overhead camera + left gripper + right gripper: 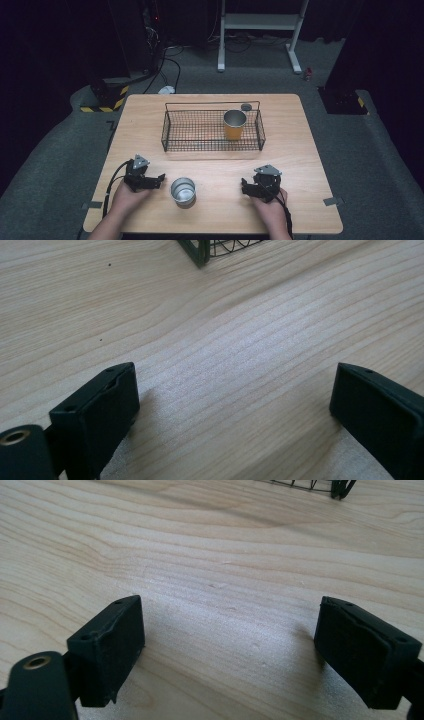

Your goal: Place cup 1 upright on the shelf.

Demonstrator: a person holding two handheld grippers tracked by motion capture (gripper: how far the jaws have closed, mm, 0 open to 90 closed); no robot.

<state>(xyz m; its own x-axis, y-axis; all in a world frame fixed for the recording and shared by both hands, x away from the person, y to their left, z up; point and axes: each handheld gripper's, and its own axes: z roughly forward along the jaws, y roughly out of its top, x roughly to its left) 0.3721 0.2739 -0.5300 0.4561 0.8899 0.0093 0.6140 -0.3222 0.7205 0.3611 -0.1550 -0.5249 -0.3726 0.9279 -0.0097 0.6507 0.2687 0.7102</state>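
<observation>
Seen from the high view, a wooden bench [300, 150] carries a black wire basket [212, 131] toward its far side. An orange cup [234, 125] with a shiny metal inside stands upright in the right part of the basket, and a small dark round thing [246, 107], too small to make out, lies on the bench just behind the basket's far right corner. On the near half of the bench a metal cup [183, 190] stands upright with its mouth up, between the two hands and well apart from the basket. The left tongs [156, 179] sit low over the bench just to the left of the metal cup, their tips pointing toward it but not touching it. The right tongs [246, 186] are to the right of the cup, farther from it, with their tips turned toward the middle of the bench.

In the left gripper view, the left tongs [235, 395] are spread wide with only bare wood between the jaws. A corner of the basket [200, 250] shows at the top edge.

In the right gripper view, the right tongs [230, 630] are likewise spread wide over bare wood, pinching nothing. A bit of the basket [335, 486] shows at the top right.
</observation>
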